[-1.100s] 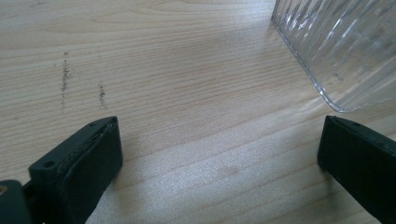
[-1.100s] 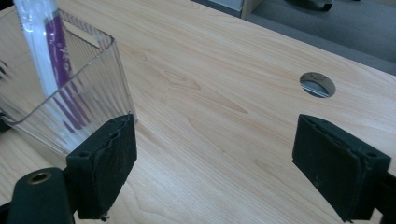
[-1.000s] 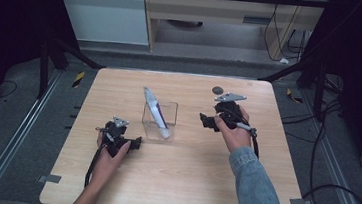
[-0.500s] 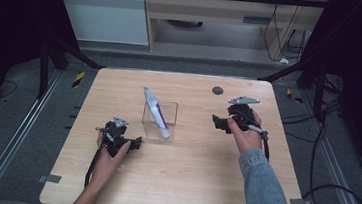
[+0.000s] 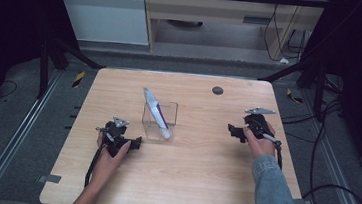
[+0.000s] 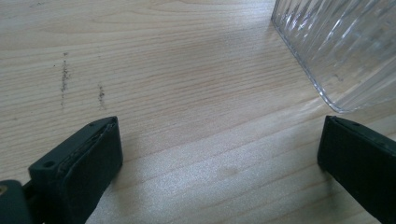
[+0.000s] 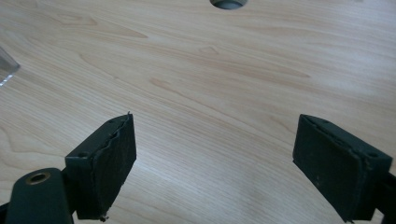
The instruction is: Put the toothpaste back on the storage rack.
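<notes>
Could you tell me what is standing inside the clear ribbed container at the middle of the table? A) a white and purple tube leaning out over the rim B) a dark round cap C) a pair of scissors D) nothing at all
A: in the high view the white and purple tube stands tilted in the clear container, its upper end above the rim.

A clear ribbed plastic container (image 5: 159, 121) stood upright near the middle of the wooden table (image 5: 186, 183), its top open. A white tube with purple and blue markings (image 5: 156, 112) leaned inside it, its lower end resting at the container's near right corner and its upper end sticking out above the far left rim. In the left gripper view the container's ribbed wall (image 6: 341, 46) met the tabletop.
</notes>
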### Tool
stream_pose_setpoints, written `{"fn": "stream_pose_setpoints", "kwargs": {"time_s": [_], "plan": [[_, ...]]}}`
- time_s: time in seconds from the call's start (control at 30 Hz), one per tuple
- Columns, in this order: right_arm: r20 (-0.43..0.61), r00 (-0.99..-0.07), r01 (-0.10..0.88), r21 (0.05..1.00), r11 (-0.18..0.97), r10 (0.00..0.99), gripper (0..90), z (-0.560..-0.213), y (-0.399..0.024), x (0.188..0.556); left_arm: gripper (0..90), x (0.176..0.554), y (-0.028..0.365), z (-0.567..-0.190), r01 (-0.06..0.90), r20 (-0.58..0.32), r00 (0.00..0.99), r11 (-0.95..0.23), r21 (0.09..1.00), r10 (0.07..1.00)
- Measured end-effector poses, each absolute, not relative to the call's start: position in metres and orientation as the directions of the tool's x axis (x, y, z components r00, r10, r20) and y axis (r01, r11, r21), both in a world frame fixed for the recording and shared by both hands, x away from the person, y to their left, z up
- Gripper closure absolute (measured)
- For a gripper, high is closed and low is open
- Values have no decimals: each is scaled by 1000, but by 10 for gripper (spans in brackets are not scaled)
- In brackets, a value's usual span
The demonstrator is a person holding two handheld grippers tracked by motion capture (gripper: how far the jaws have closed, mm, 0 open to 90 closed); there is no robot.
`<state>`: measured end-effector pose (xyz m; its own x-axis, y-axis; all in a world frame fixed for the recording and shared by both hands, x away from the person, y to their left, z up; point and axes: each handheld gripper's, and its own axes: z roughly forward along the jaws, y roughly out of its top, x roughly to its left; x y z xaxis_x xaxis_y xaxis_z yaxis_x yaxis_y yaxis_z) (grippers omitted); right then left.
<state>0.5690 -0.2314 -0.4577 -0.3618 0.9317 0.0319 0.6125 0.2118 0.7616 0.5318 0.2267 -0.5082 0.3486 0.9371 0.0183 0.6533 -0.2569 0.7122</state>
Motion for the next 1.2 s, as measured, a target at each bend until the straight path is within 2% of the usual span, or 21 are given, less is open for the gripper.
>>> {"fn": "stream_pose_setpoints", "kwargs": {"time_s": [0.63,1.0,1.2], "plan": [[21,-320,645,738,201,947,127,-484,-256,566,0,532,227,-508,653,18,349,-257,712,937],[67,-226,677,728,107,972,132,-503,-270,569,0,532,227,-508,653,18,349,-257,713,937],[70,-210,676,731,93,975,120,-506,-270,572,0,532,227,-508,653,18,349,-257,712,937]]}}
